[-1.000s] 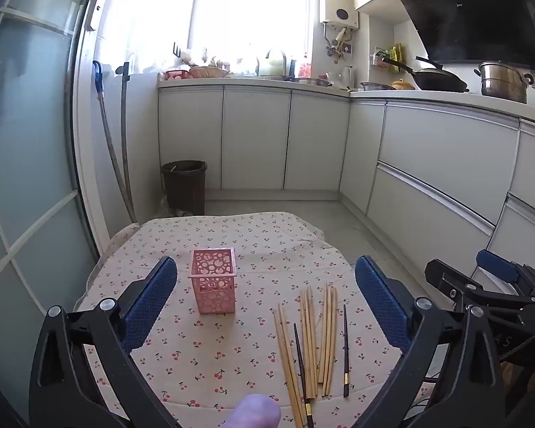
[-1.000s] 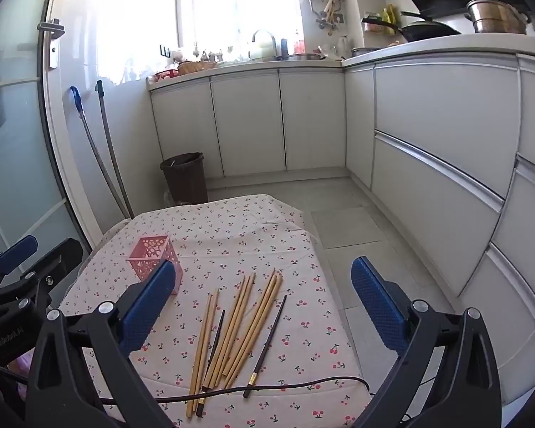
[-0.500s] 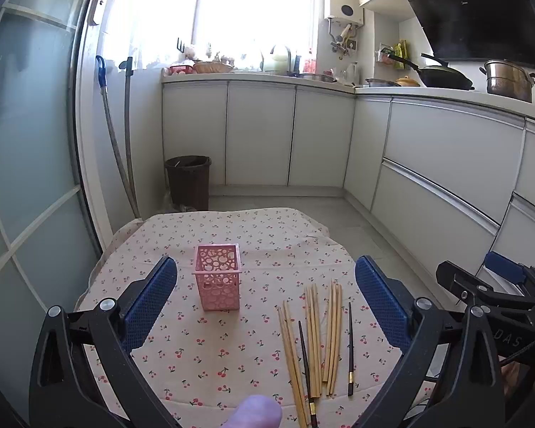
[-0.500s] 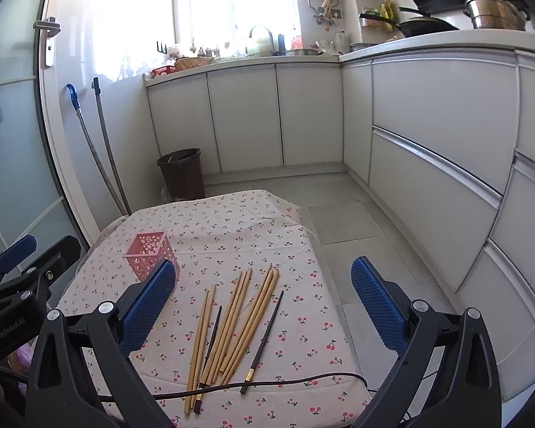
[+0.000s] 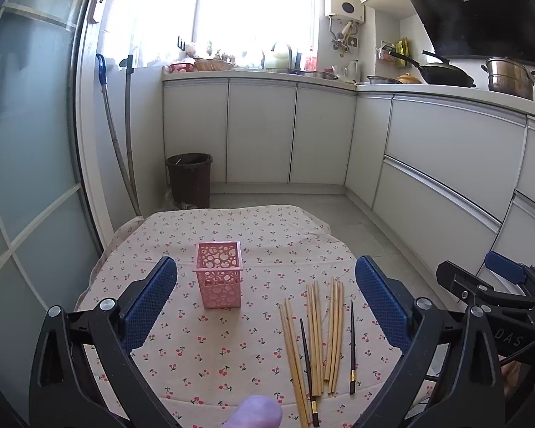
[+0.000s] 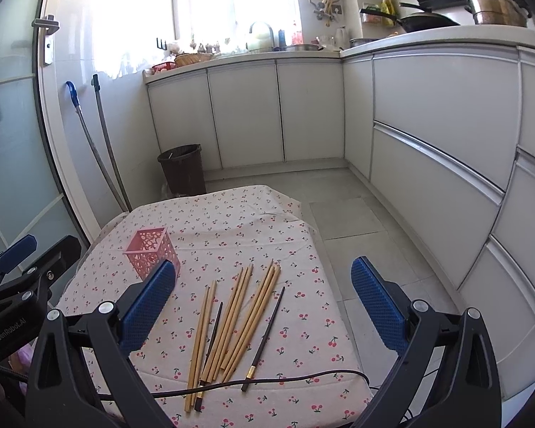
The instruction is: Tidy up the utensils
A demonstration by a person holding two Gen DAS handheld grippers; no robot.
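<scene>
Both grippers are rising and pulling back from the bench: compared with a second ago, the pink holder and the chopsticks are sitting slightly lower and farther off in both wrist views, and more of the kitchen floor is showing. Nothing on the bench is shifting; holder and chopsticks are lying just as they were. That reads as a settling or framing move before the first pick, so the task is looking unstarted.

The left gripper is hovering with its fingers spread wide and holding nothing, and the right gripper is doing the same. The holder is standing upright and looks empty through its pierced walls. The chopsticks are lying flat to the right of the holder, apart from it, in a loose fan: mostly pale wooden ones, with two dark ones among them, one at the edge farthest from the holder. A black cable is crossing their near ends.

The bench is wearing a cloth printed with cherries, slightly rumpled at the far edge beyond the holder. Farther beyond the holder, a brown bin is standing against white cabinets, two long handles are leaning by a frosted glass door to its left, and a bright window is glaring over the sink. A wok and a steel pot are sitting on the counter to the right.
</scene>
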